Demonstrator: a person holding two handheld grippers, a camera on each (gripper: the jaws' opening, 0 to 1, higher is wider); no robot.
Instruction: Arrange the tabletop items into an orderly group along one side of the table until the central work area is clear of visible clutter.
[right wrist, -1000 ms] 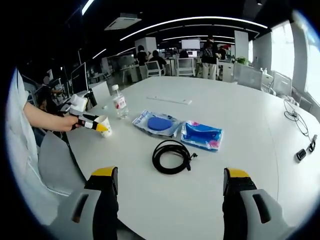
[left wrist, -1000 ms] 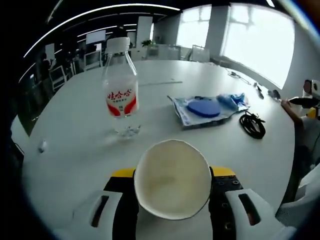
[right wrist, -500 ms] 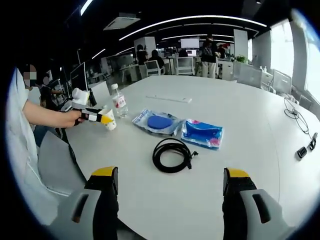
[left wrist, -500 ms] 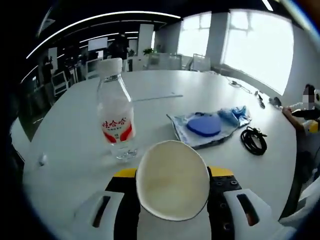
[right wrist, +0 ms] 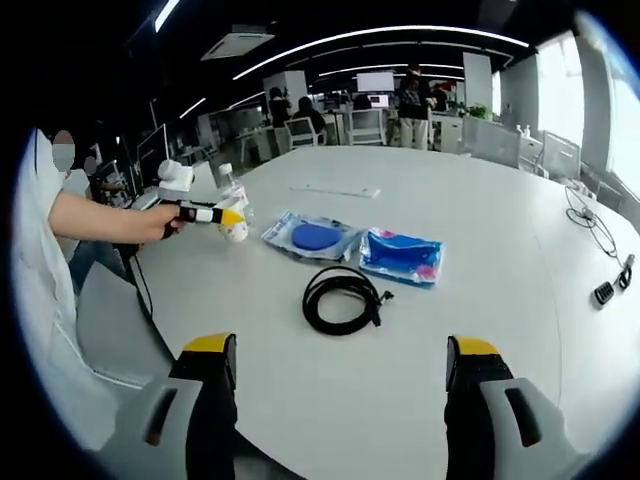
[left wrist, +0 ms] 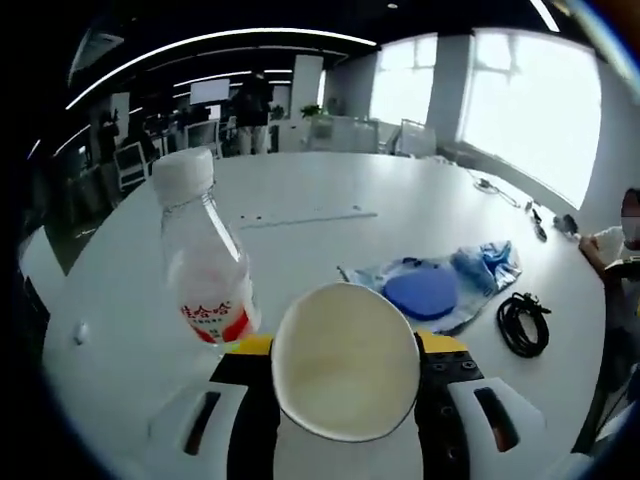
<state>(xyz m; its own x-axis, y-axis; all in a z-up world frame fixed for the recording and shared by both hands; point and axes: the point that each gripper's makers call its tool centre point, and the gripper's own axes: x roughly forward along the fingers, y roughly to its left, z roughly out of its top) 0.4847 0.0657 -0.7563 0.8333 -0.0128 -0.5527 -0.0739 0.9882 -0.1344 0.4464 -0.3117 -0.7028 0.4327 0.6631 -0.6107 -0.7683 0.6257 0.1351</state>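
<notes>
My left gripper [left wrist: 345, 352] is shut on a white paper cup [left wrist: 345, 385], whose open mouth faces the camera. A clear water bottle [left wrist: 207, 272] with a red label and white cap stands upright just left of the cup, very close. In the right gripper view the left gripper [right wrist: 208, 213] holds the cup [right wrist: 236, 230] above the table right beside the bottle [right wrist: 232, 186]. Past it lie a clear pouch with a blue disc [right wrist: 314, 238], a blue packet [right wrist: 402, 257] and a coiled black cable [right wrist: 342, 299]. My right gripper [right wrist: 340, 372] hangs open over the table's near edge, holding nothing.
The round white table [right wrist: 480, 210] also carries a long white strip [right wrist: 335, 190] further back and a thin cable with a small black block [right wrist: 603, 292] at the far right. A person's arm [right wrist: 95, 215] holds the left gripper. Office chairs and desks stand beyond the table.
The left gripper has carried the cup forward and up to the bottle, which now stands close on the cup's left. The right gripper has barely moved.
</notes>
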